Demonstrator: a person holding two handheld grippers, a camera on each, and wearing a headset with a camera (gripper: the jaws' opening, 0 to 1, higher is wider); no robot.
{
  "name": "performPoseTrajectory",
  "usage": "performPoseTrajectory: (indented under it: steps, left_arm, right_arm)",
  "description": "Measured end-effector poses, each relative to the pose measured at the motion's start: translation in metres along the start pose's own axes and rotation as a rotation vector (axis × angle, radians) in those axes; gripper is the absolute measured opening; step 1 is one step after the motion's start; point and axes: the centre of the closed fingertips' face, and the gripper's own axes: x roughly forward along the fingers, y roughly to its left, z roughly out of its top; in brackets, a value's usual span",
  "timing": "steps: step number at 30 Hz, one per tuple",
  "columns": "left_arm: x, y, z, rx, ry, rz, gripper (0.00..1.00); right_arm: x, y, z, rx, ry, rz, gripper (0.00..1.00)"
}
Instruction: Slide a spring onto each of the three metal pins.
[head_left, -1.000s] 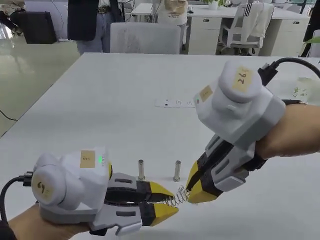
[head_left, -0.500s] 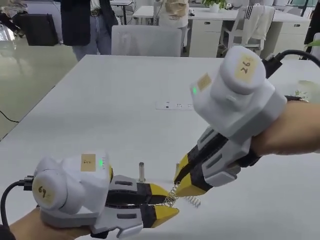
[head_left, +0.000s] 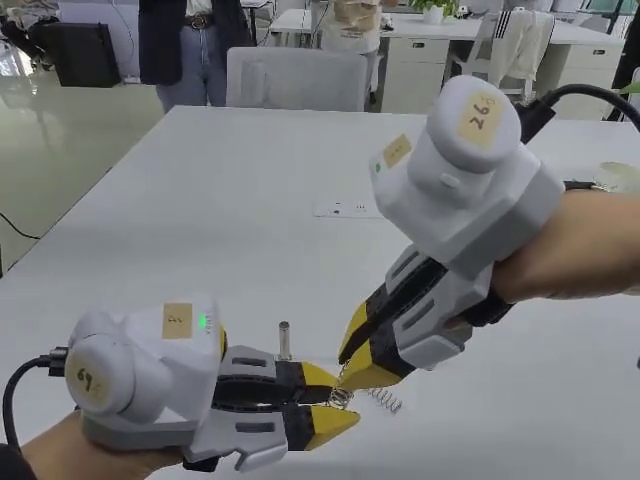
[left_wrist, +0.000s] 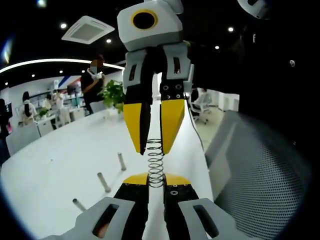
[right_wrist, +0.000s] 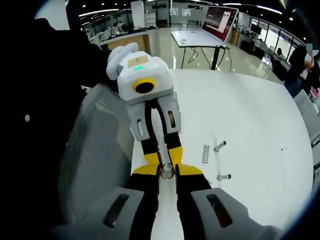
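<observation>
I've got the left gripper (left_wrist: 156, 182) clamped on the near end of a thin coiled steel spring (left_wrist: 156, 162). The right gripper (left_wrist: 156, 149) is pinching its far end, at twelve o'clock in the left gripper view. The spring is held between the two, over the white table (head_left: 200, 220). Three short grey metal pins (left_wrist: 103, 182) stand upright at eight o'clock from it. A second loose spring (head_left: 385, 401) lies flat at three o'clock of the held one in the head view.

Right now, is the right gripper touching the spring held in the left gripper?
Touching. The left gripper view shows the far end of the spring pinched between the yellow jaws of the right gripper.
</observation>
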Motion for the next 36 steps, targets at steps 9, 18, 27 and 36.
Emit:
performPoseTrajectory:
  steps: [9,18,27,36]
  left_arm:
    - [-0.002,0.004,0.006,-0.024,-0.033,0.01,0.02]
    - [0.0,0.005,0.006,-0.03,-0.031,0.008,0.02]
    - [0.001,0.009,0.006,-0.051,-0.037,0.02,0.09]
    - [-0.009,0.022,0.001,-0.083,-0.038,0.071,0.25]
  right_arm:
    - [0.009,0.0,-0.008,-0.003,0.038,0.022,0.1]
    - [0.01,-0.002,-0.008,-0.012,0.058,0.024,0.08]
    - [0.007,-0.009,-0.009,-0.026,0.084,0.011,0.08]
    - [-0.004,-0.019,-0.018,-0.009,0.1,-0.014,0.08]
